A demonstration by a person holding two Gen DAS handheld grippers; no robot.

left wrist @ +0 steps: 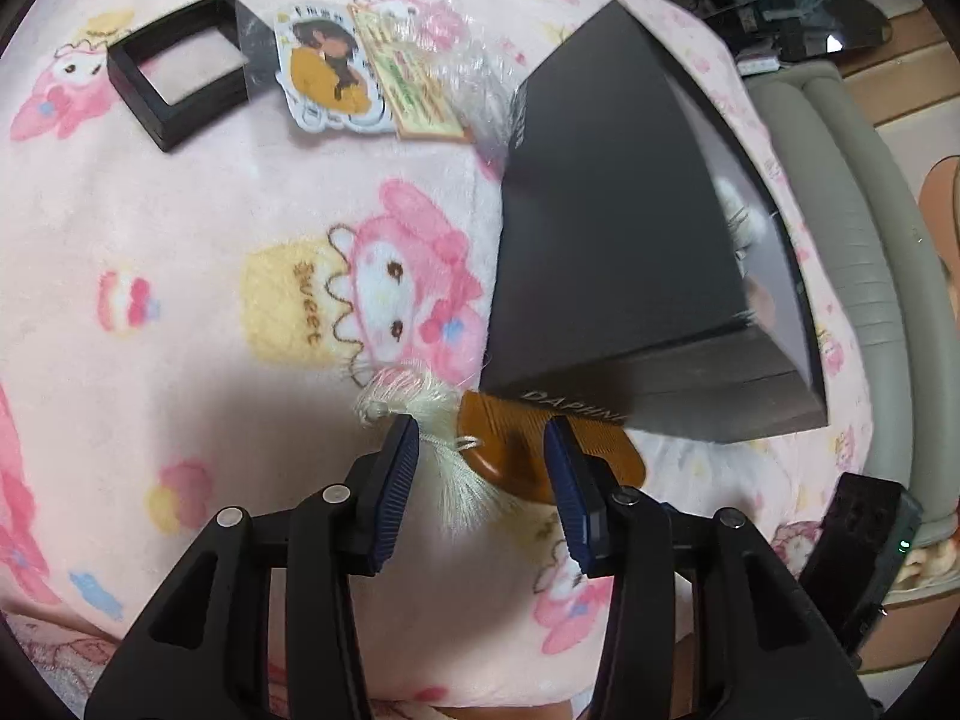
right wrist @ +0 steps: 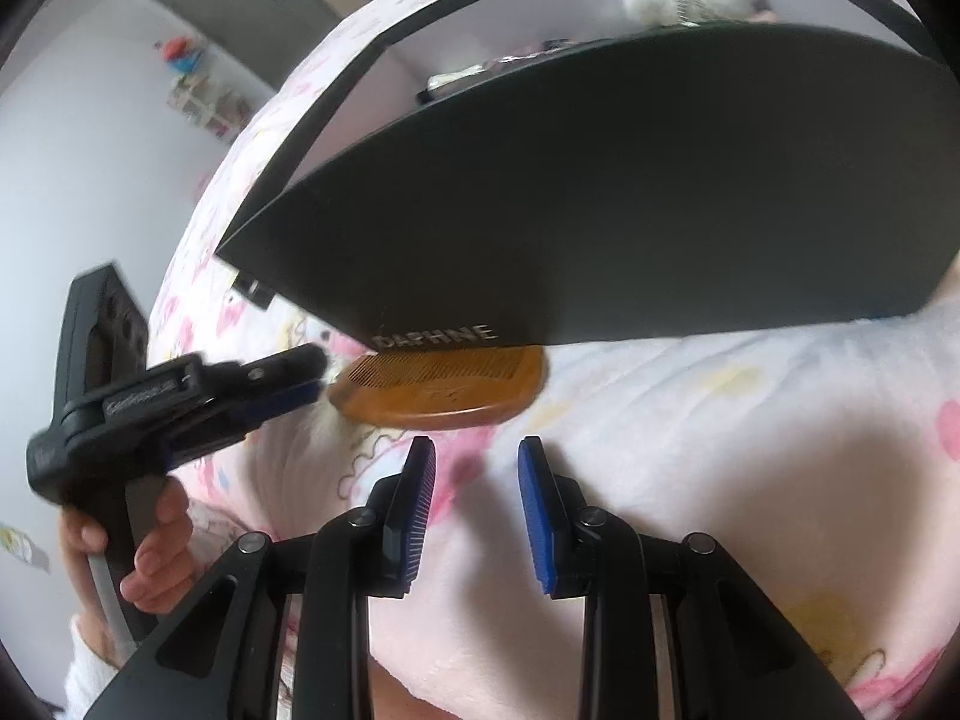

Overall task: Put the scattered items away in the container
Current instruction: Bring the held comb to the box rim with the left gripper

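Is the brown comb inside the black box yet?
Not yet. The comb lies outside on the blanket, partly tucked under the black box.

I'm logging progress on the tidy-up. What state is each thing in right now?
Black box: open-topped, fluffy white item inside, on the blanket.
Wooden comb: out on the blanket, partly tucked under the box's edge.
Tassel: tied to the comb, lying between the left gripper's pads.
Square black frame: flat on the blanket, not yet stowed.
Left gripper: open, straddling the comb's end.
Right gripper: open, empty.
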